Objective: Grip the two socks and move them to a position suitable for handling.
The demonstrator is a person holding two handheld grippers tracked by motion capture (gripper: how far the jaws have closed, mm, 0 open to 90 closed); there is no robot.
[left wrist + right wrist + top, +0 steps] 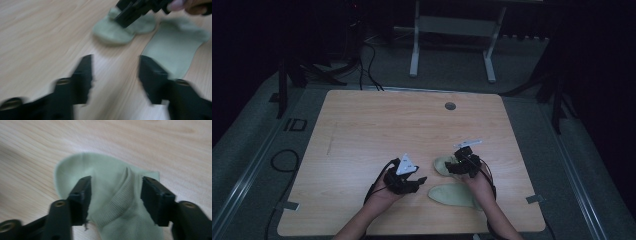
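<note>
In the lower middle of the high view my left gripper (pixel 418 181) hovers over bare tabletop (pixel 362 130), jaws partly open with nothing between them. Just to its right, at lower right, the flat sock (pixel 452 195) lies spread out beside my right hand (pixel 479 184). A little farther up, my right gripper (pixel 455 165) is down on the folded sock (pixel 443 165); in the right gripper view its jaws stand apart on either side of the ribbed cuff fold (pixel 117 197), and the pads do not look pressed in, so I judge it holds nothing.

Both socks are pale green knit, short, with a rounded toe; the folded sock (pixel 100 177) has its cuff turned over the foot. They should be light, limp and soft, likely to droop and slide on the smooth wood, not fragile. I would pinch the doubled cuff, where the thick fabric gives the pads something to bite. In the left gripper view the two socks lie near each other in the upper right.
</note>
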